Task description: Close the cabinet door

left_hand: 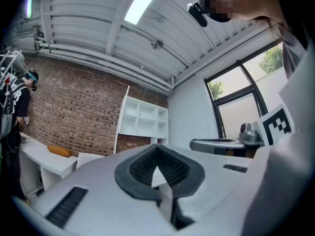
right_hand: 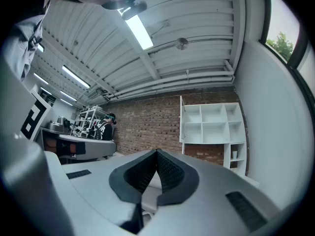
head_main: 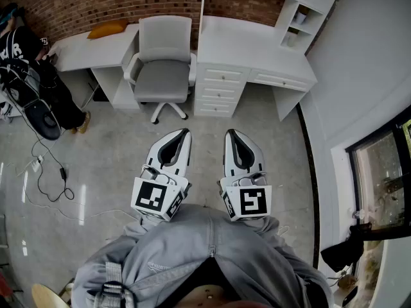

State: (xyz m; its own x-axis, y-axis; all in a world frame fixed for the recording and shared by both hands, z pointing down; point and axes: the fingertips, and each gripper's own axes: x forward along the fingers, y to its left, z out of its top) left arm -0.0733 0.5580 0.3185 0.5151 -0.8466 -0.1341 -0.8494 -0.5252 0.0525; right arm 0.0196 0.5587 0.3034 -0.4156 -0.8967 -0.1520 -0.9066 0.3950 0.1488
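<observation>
A white open-shelf cabinet [head_main: 302,11] stands over the white desk [head_main: 257,50] against the brick wall, well ahead of me. It also shows as a cabinet [right_hand: 212,127] in the right gripper view and as a cabinet [left_hand: 140,119] in the left gripper view. A thin white door panel [right_hand: 182,124] stands out edge-on at its left side. My left gripper [head_main: 185,132] and right gripper [head_main: 230,133] hang side by side over my lap, pointing at the desk. The jaw tips of both meet, with nothing between them. Neither touches the cabinet.
A grey office chair [head_main: 164,63] stands left of the desk's drawers [head_main: 221,88]. A lower white desk carries an orange cushion [head_main: 108,28]. A person in black [head_main: 26,63] stands far left, with cables [head_main: 51,172] on the floor. A dark-framed window [head_main: 385,172] lines the right wall.
</observation>
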